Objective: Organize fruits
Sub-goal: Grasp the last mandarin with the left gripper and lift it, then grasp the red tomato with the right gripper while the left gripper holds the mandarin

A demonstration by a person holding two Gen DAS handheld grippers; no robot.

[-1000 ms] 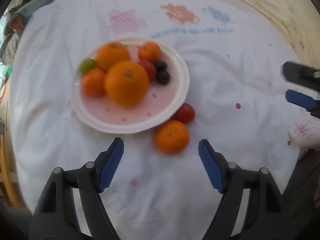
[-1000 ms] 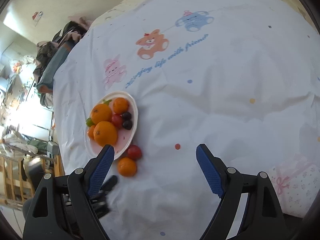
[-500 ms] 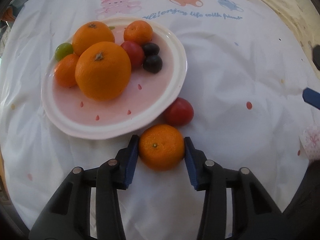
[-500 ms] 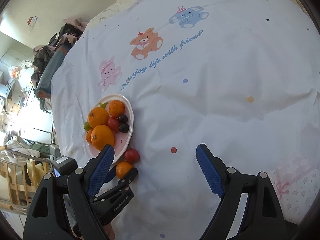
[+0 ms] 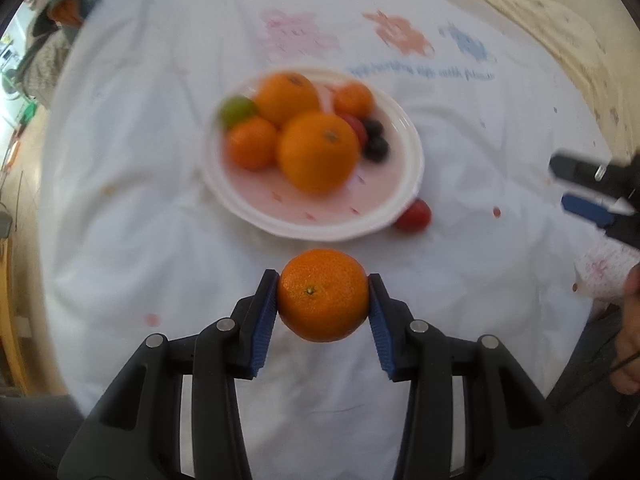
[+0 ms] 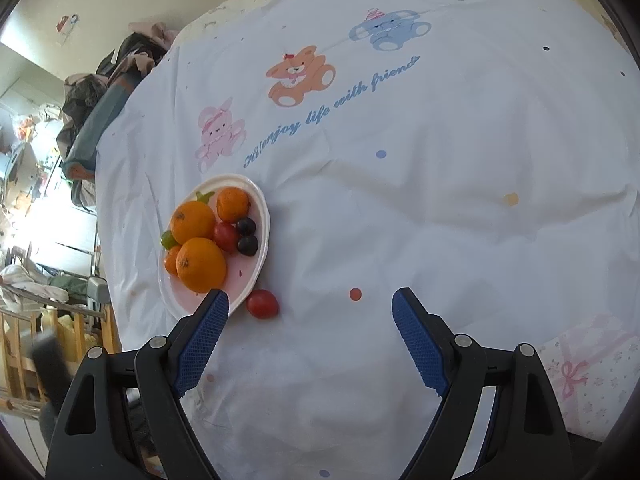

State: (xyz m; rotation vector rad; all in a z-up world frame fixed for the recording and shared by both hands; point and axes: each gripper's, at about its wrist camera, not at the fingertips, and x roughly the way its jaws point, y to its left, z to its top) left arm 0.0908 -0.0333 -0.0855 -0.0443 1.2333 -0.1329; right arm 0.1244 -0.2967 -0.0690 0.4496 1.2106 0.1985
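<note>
Currently, the white plate [image 5: 408, 128] on the cloth-covered tabletop [image 5: 480, 280] carries most fruit. The left gripper [image 5: 323, 300] pinches a mandarin [image 5: 323, 295] near the rim; clear that rim before releasing. The right gripper [image 6: 310, 334] stands spread, empty, near a stray red tomato [image 6: 262, 303].

My left gripper [image 5: 323, 296] has blue pads and a black body, and the mandarin [image 5: 323, 295] in it is orange. The plate [image 6: 262, 216] is white with pink inside. The tablecloth [image 6: 440, 208] is white, with pink, orange and blue bears and coloured dots.
</note>
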